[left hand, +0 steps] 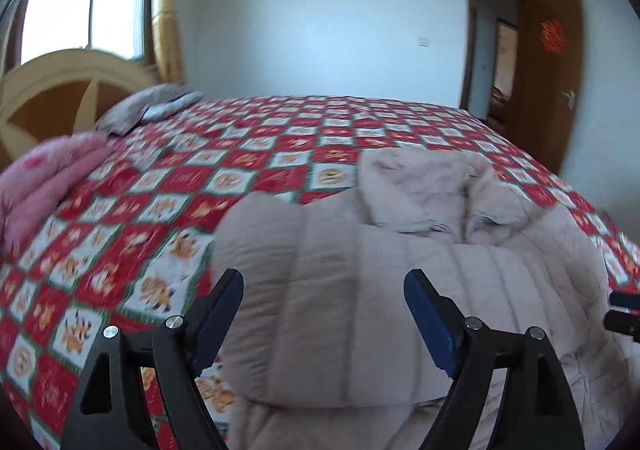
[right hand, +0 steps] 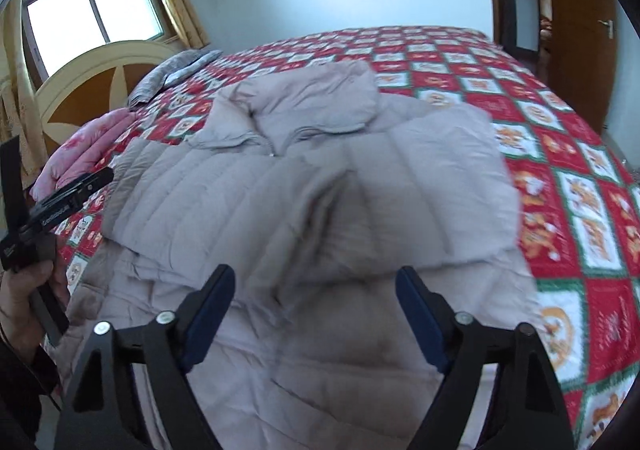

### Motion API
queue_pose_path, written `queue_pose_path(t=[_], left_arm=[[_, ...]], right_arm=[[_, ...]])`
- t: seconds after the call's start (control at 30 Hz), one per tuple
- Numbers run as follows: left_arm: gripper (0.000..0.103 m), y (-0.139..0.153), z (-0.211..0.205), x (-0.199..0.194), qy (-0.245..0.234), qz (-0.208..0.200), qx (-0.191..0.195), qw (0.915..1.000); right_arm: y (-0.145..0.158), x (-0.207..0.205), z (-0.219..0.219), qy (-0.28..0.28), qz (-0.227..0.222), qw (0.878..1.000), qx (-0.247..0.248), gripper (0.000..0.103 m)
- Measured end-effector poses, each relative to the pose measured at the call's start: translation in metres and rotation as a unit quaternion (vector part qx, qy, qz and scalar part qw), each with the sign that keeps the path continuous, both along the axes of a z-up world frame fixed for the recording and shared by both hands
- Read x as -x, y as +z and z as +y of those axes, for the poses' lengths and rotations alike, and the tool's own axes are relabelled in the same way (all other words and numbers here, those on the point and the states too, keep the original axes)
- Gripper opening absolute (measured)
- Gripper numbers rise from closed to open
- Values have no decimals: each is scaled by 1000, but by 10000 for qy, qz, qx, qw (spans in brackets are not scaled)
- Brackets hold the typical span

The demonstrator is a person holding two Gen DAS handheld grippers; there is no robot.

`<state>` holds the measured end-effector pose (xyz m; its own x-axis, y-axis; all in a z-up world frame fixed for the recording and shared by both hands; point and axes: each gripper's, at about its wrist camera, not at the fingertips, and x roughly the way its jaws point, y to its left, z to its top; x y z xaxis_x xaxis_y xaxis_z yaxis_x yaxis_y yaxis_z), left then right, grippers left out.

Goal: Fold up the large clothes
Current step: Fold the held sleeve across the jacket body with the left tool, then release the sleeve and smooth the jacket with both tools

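On red checked bedspread [right hand: 560, 138], beige puffer coat [right hand: 320, 178], left gripper [left hand: 324, 290] and right gripper [right hand: 316, 286] spread wide, empty

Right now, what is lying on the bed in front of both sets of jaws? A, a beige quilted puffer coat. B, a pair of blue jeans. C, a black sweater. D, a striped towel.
A: a beige quilted puffer coat with a collar and zipper is spread over the red checked bedspread, and both the left gripper and the right gripper hang open above it, jaws apart.
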<state>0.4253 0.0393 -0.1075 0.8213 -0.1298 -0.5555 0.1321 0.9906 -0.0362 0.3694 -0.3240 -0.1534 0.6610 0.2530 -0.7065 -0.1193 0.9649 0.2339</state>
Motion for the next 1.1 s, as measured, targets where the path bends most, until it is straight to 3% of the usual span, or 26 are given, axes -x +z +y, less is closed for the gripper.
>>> queue_pose_path(t=[0.13,0.17,0.2,0.27,0.37,0.57,0.73,0.83,0.87,1.03,1.1], left_arm=[[83,-6,22,5,175,28,-39,9998],[83,-8,23,5,190,53,-98,9998],[83,-10,25,5,201,79,-131,9997],[83,-12,31,5,235,141,-129,9995],[83,-10,40,2,258,146,-2,9996],[83,-1,33,-5,197,102,251,9994],[83,4,0,-11,-83,103,195,9997],[84,5,-23,-20,-343,134,98,9993],[84,3,-31,-27,-442,188,0,9988],[84,-16,-46,-54,-564,420,-214,9973],[84,-32,-51,-62,-672,643,-177,9955]], right_arm=[[-16,-37,19,86,424,9991,-39,64],[-20,-42,24,103,492,9987,28,52],[-22,-44,27,156,546,9984,62,33],[-23,-42,34,247,550,9979,230,19],[-14,-28,32,239,335,9978,518,11],[1,-10,0,-183,112,9955,928,10],[-18,-18,-5,-115,498,9927,1088,13],[-19,-14,-13,-244,564,9928,1026,30],[-15,-12,-16,-361,530,9922,1070,40],[20,3,-18,-875,14,9861,1416,43],[35,3,-11,-903,-257,9864,1351,49]])
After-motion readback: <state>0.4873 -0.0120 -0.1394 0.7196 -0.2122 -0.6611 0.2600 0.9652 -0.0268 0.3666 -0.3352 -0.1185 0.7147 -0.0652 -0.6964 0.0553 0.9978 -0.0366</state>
